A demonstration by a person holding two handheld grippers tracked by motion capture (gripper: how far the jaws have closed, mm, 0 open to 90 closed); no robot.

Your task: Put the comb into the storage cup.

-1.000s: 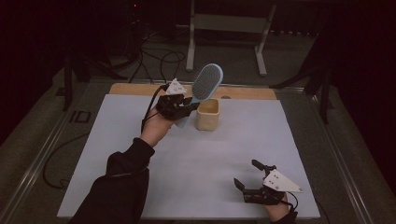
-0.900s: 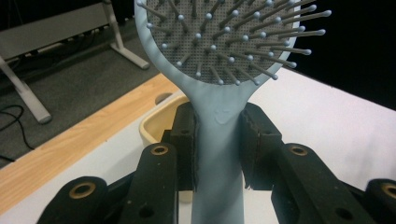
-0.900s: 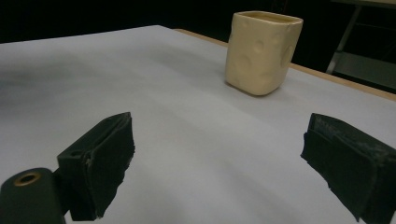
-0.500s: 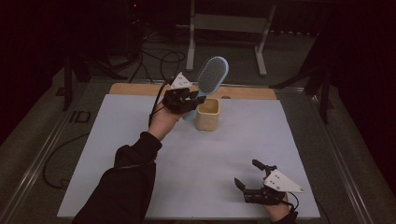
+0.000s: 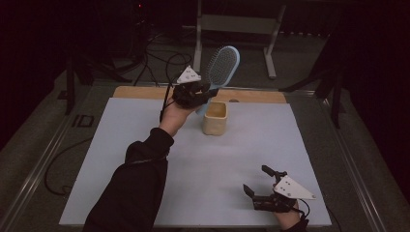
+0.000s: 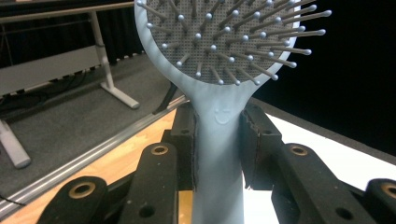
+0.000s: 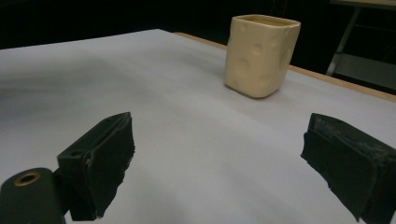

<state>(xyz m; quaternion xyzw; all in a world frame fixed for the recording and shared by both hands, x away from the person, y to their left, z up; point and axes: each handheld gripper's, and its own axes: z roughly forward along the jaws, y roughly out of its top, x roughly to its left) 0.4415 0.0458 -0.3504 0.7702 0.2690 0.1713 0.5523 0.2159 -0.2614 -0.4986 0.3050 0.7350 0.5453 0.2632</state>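
A light blue hairbrush (image 5: 224, 65) is raised over the table's far middle, bristled head up. My left gripper (image 5: 205, 94) is shut on its handle. In the left gripper view both pads (image 6: 259, 140) press the sides of the hairbrush handle (image 6: 219, 154). A cream cup (image 5: 215, 118) with dimpled walls stands upright on the white table sheet (image 5: 241, 150), just below and right of the left gripper. My right gripper (image 5: 256, 180) rests near the front right edge, open with nothing between its jaws. The right gripper view has the cup (image 7: 261, 53) far ahead of the right gripper (image 7: 219, 149).
A wooden strip (image 5: 256, 95) runs along the table's far edge. Behind it stands a grey metal frame (image 5: 237, 24), and cables (image 5: 159, 53) lie on the floor at the back left. A metal rail (image 5: 43, 159) borders the table's left side.
My left hand has carried the hairbrush to the right and slightly up, closer to the cup, and the brush head now stands higher. The right gripper has stayed where it was.
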